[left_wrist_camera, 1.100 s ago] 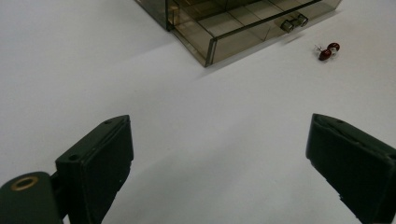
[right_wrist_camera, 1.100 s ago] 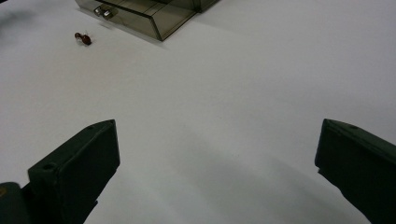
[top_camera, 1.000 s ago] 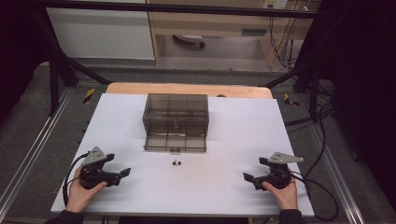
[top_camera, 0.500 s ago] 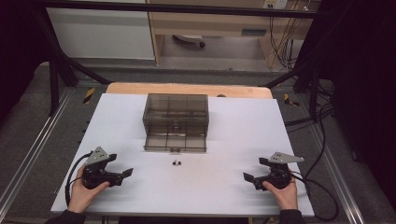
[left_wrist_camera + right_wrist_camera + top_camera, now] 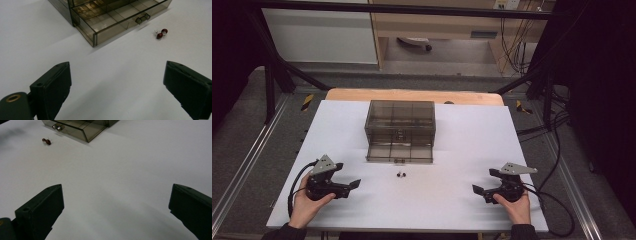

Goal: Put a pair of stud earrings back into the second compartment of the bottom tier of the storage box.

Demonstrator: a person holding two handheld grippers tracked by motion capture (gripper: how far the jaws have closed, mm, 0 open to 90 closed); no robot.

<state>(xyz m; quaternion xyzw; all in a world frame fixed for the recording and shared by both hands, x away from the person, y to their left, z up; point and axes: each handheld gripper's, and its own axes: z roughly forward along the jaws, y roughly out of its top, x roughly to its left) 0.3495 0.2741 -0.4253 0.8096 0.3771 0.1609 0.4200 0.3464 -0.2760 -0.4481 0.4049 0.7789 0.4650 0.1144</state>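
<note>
While both hands rest low on the white desk (image 5: 462,150), each claw stands wide and holds nothing. At the near left corner the left claw (image 5: 353,184) points inward toward the middle; at the near right the right claw (image 5: 477,190) mirrors it, the two well apart. Between them, nearer the far side, stands a smoky clear drawer box (image 5: 400,120) with its bottom drawer (image 5: 399,152) pulled out toward the person; the drawer is split into compartments, and I cannot tell whether anything lies in them. Just in front of the drawer's handle lies a pair of small dark red earrings (image 5: 401,174) on the bare desk, touching neither the drawer nor either claw. From the left gripper view the earrings (image 5: 161,33) sit to the upper right, beyond the jaws, close to the drawer handle (image 5: 142,18). From the right gripper view they (image 5: 46,141) appear at upper left, again well beyond the spread jaws, near the drawer front (image 5: 75,130). Cables trail off the near edge from both claws.
</note>
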